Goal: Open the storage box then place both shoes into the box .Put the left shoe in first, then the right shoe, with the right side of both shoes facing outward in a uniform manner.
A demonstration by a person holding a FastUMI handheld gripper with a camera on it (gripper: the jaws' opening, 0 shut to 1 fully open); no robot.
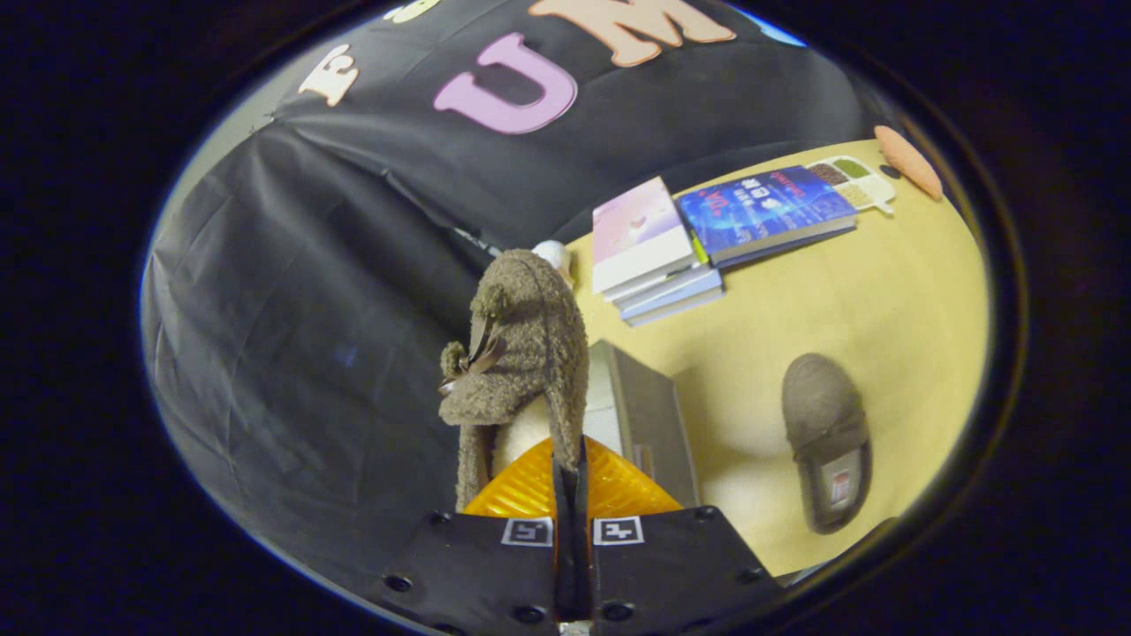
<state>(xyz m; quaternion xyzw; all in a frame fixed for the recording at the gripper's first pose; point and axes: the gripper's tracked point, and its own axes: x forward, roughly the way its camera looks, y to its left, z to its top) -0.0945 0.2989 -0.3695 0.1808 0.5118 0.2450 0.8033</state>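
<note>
The claw point(570, 473) pinches one fuzzy shoe point(521, 353); a second shoe point(826, 437) lies right on the counter point(884, 291), three books point(698, 234) far.

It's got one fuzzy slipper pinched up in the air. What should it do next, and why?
Probably lower the held slipper into the grey storage box just beyond the claw, whose fingers are shut on it. The other slipper waits on the table.

Two fuzzy brown slippers: one point(521, 353) at twelve o'clock from the orange fingers point(521, 490), one point(826, 437) at three o'clock on the table. One grey box point(649, 424). Four stacked books point(707, 234), roughly.
</note>
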